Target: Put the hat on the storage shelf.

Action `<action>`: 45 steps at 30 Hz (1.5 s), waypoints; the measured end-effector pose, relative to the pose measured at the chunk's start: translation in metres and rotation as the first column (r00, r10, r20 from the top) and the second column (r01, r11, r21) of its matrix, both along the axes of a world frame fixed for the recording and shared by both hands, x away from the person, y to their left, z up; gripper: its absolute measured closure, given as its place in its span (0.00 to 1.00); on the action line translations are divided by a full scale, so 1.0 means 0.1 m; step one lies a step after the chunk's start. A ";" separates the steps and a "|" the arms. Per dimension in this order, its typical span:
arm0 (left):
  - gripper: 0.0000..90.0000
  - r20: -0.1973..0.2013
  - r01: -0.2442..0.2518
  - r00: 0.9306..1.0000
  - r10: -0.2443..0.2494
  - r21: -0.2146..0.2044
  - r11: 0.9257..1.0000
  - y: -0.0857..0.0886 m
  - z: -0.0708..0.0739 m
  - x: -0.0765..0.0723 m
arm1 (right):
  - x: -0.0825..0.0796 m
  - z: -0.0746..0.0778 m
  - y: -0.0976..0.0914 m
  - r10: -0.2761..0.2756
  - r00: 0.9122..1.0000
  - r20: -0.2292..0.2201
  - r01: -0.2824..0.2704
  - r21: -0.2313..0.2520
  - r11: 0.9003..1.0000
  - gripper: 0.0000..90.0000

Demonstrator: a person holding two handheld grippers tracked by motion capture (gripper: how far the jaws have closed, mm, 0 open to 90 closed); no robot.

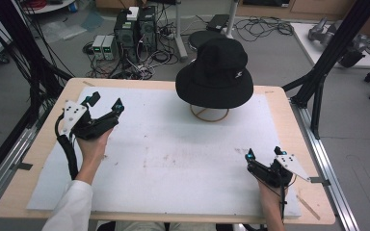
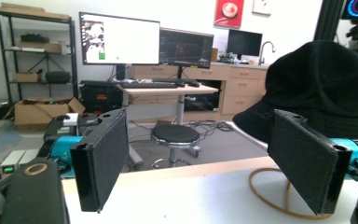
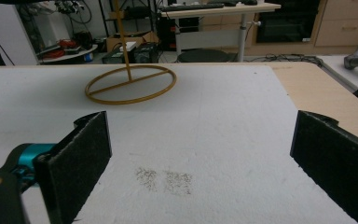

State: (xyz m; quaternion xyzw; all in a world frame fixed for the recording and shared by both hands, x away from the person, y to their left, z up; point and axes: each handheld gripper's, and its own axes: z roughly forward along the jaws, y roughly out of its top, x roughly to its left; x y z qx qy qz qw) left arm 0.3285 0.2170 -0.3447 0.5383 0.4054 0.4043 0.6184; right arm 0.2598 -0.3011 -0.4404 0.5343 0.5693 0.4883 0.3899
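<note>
A black bucket hat (image 1: 215,72) sits on a thin gold wire stand (image 1: 210,113) at the back middle of the white mat (image 1: 173,154). The left gripper view shows the hat (image 2: 326,84) at the right, above part of the stand's ring (image 2: 279,200). The stand's round base (image 3: 130,84) lies ahead in the right gripper view. My left gripper (image 1: 107,102) is held above the mat's left side, open and empty. My right gripper (image 1: 262,155) rests near the front right, jaws wide apart with nothing between them. Both point toward the hat.
The mat covers a wooden table (image 1: 38,144). Black frame posts (image 1: 327,57) stand at the right and left edges. Computers and cables (image 1: 135,33) lie on the floor behind, along with a round stool (image 1: 203,37). A faint smudge (image 3: 165,179) marks the mat.
</note>
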 end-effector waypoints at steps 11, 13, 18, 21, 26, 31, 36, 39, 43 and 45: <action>0.23 0.005 -0.085 0.996 0.086 -0.004 0.996 0.27 -0.18 -0.18 | 0.01 0.00 -0.01 -0.008 1.000 0.002 0.008 -0.004 1.000 0.05; 0.23 -0.003 -0.098 0.995 0.098 -0.009 0.995 0.32 -0.20 -0.18 | 0.01 0.00 0.00 -0.007 1.000 0.005 0.007 -0.001 1.000 0.05; 0.23 0.014 -0.106 0.994 0.106 0.002 0.994 0.39 -0.26 -0.26 | 0.01 0.00 -0.01 -0.013 1.000 0.007 0.013 0.013 1.000 0.05; 0.23 0.015 -0.114 0.993 0.114 -0.001 0.994 0.43 -0.31 -0.30 | 0.00 0.01 -0.01 -0.015 1.000 0.008 0.015 0.016 1.000 0.05; 0.23 -0.012 -0.165 0.986 0.165 -0.003 0.986 0.57 -0.48 -0.40 | 0.00 0.01 0.00 -0.011 1.000 0.009 0.011 0.006 1.000 0.05; 0.23 -0.042 -0.201 0.979 0.201 -0.010 0.980 0.69 -0.64 -0.49 | 0.00 0.01 0.00 -0.011 1.000 0.012 0.011 0.001 1.000 0.05; 0.23 -0.079 -0.196 0.978 0.192 -0.038 0.980 0.78 -0.71 -0.54 | 0.00 0.01 0.00 -0.010 1.000 0.012 0.010 0.003 1.000 0.05; 0.23 -0.078 -0.191 0.979 0.189 -0.018 0.981 0.81 -0.72 -0.59 | -0.02 0.01 0.00 -0.010 1.000 0.011 0.009 0.013 1.000 0.05; 0.23 -0.086 -0.188 0.979 0.186 -0.014 0.982 0.85 -0.77 -0.66 | -0.01 0.01 -0.01 -0.011 1.000 0.011 0.011 0.017 1.000 0.05; 0.23 -0.094 -0.193 0.977 0.191 -0.014 0.981 0.87 -0.79 -0.67 | -0.01 0.01 -0.01 -0.009 1.000 0.011 0.009 0.017 1.000 0.05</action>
